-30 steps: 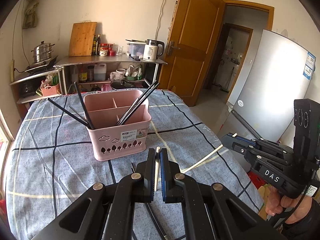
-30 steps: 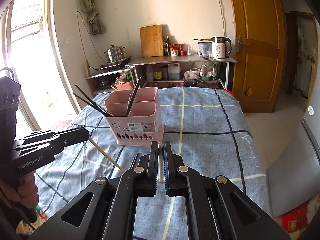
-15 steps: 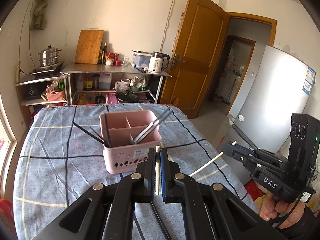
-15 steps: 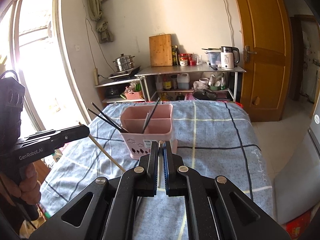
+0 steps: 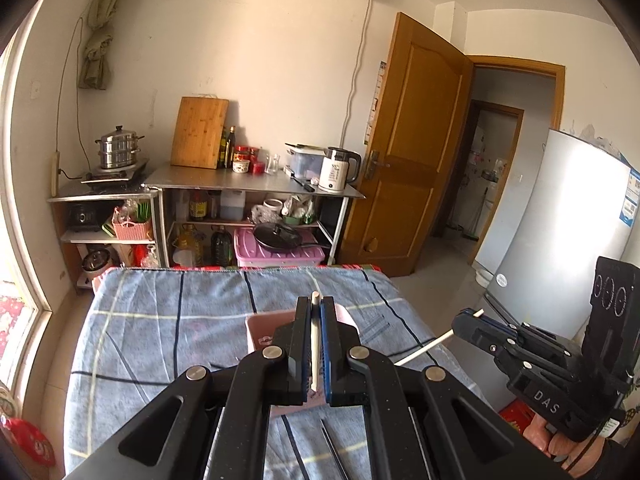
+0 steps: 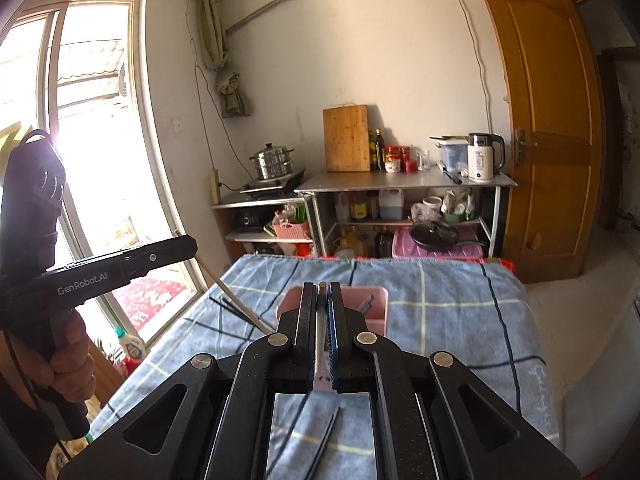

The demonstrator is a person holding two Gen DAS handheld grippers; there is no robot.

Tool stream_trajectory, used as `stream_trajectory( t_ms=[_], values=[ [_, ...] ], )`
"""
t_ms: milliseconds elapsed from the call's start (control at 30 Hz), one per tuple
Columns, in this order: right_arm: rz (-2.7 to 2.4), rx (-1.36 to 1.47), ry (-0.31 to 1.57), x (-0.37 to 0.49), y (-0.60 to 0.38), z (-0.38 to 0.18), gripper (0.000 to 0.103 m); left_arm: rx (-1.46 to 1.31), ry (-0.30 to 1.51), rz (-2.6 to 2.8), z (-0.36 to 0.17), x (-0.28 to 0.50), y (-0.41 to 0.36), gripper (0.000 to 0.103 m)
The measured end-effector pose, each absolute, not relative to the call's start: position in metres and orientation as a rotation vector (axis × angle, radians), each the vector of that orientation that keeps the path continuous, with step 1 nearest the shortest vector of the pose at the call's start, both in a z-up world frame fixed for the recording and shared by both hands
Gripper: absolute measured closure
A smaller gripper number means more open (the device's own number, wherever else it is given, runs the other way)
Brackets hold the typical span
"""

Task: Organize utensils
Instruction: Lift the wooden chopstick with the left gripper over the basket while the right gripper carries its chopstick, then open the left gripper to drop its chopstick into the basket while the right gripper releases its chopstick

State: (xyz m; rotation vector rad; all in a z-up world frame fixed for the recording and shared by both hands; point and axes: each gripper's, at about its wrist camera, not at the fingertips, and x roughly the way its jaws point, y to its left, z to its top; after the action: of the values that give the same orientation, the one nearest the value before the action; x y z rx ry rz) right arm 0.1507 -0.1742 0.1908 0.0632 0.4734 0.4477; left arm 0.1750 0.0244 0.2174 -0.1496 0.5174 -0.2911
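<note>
Since a second ago both my grippers have risen, and the pink utensil caddy (image 5: 260, 332) has slid down from the middle of each view until my own fingers hide most of it. My left gripper (image 5: 315, 312) is clenched on a white chopstick (image 5: 315, 344), which runs lengthwise between the pads and pokes out just past the tips. My right gripper (image 6: 322, 296) is clamped the same way on a second pale chopstick (image 6: 321, 336). In the right wrist view the caddy (image 6: 372, 300) sits at centre on the blue checked cloth (image 6: 460, 320), with dark chopsticks (image 6: 236, 308) leaning out at its left. More dark chopsticks (image 5: 334, 446) lie flat on the cloth (image 5: 160, 320) at the bottom of the left view.
</note>
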Motion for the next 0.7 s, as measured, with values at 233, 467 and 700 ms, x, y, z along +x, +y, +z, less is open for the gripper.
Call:
stream_trajectory(
  t_ms=[233,467,700],
  values=[
    [0.459,0.065,0.434,0.172,-0.159,0.200,0.098,-0.121,0.508,-0.259,0.220,0.203,0.029,0.099],
    [0.452,0.061,0.468,0.197,-0.149,0.181,0.098,-0.127,0.552,-0.247,0.197,0.230,0.037,0.099],
    [0.445,0.048,0.531,0.215,-0.138,0.151,0.098,-0.145,0.616,-0.251,0.169,0.251,0.044,0.099]
  ],
)
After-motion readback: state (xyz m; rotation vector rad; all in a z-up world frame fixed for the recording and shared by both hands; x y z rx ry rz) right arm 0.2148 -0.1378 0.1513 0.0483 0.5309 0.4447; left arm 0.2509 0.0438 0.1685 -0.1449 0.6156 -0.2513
